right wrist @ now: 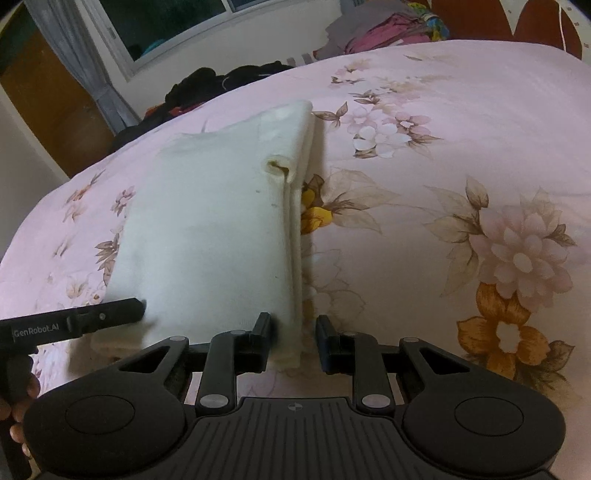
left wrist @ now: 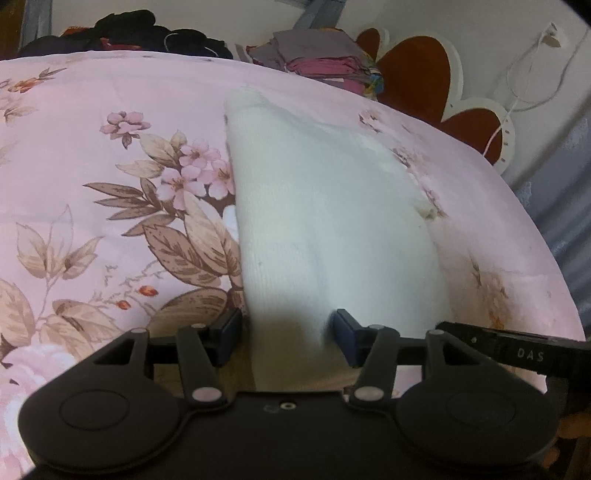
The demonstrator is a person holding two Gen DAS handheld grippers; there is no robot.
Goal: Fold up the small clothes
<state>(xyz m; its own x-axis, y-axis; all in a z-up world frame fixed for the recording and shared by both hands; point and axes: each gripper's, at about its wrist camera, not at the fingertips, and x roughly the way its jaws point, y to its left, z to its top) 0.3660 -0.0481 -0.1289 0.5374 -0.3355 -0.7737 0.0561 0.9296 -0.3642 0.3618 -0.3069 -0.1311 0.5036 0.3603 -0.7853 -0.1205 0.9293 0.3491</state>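
A white knit garment [left wrist: 325, 206] lies folded into a long strip on the pink floral bedspread [left wrist: 92, 184]. My left gripper [left wrist: 286, 338] is open, its jaws straddling the near left corner of the garment. In the right wrist view the same garment [right wrist: 214, 229] shows its stacked folded edge on the right side. My right gripper [right wrist: 291, 341] is open, its jaws on either side of that folded edge at the near end. The right gripper's finger [left wrist: 517, 349] shows in the left wrist view, and the left gripper's finger [right wrist: 92, 317] shows in the right wrist view.
A pile of folded grey and pink clothes [left wrist: 317, 59] sits at the far edge of the bed, with dark clothes [left wrist: 140, 33] heaped to its left. A headboard with brown heart shapes [left wrist: 417, 74] and a hanging white cable [left wrist: 517, 96] stand beyond. A window [right wrist: 177, 26] is behind the bed.
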